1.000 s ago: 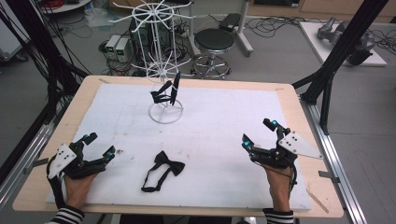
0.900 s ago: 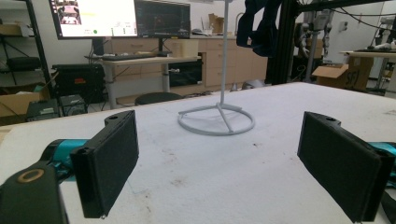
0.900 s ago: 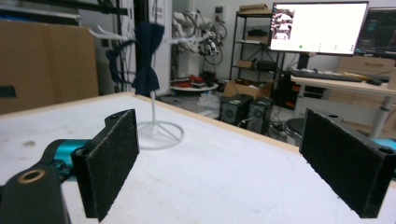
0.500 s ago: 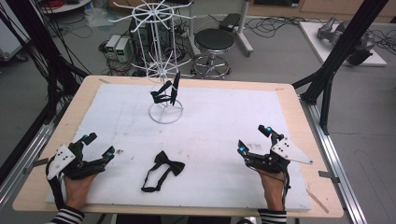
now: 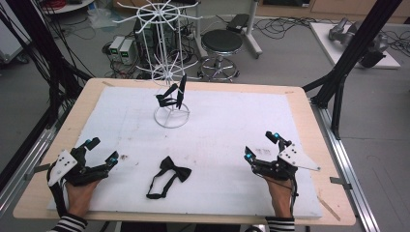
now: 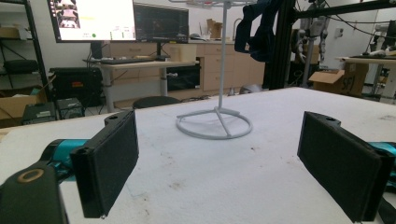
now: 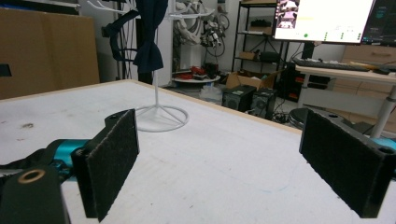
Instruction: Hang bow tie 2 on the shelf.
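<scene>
A black bow tie (image 5: pixel 168 175) with its strap lies flat on the white mat (image 5: pixel 222 121) near the front middle. A white wire rack (image 5: pixel 170 72) stands at the back of the mat with a dark bow tie (image 5: pixel 173 94) hanging low on it; the rack's ring base (image 6: pixel 215 125) (image 7: pixel 159 118) and the hung tie (image 6: pixel 258 25) (image 7: pixel 148 35) appear in both gripper views. My left gripper (image 5: pixel 100 152) rests at the front left, open and empty. My right gripper (image 5: pixel 262 146) rests at the front right, open and empty. In each gripper view the jaws stand wide apart over bare mat.
The mat covers a wooden table (image 5: pixel 309 125). Black frame posts (image 5: pixel 355 53) rise at the right and left. A stool (image 5: pixel 221 43), boxes and cables lie on the floor behind. Desks and monitors (image 6: pixel 93 18) stand farther off.
My right gripper has shifted a little leftward and toward the front edge. The left gripper and both bow ties stay put.
</scene>
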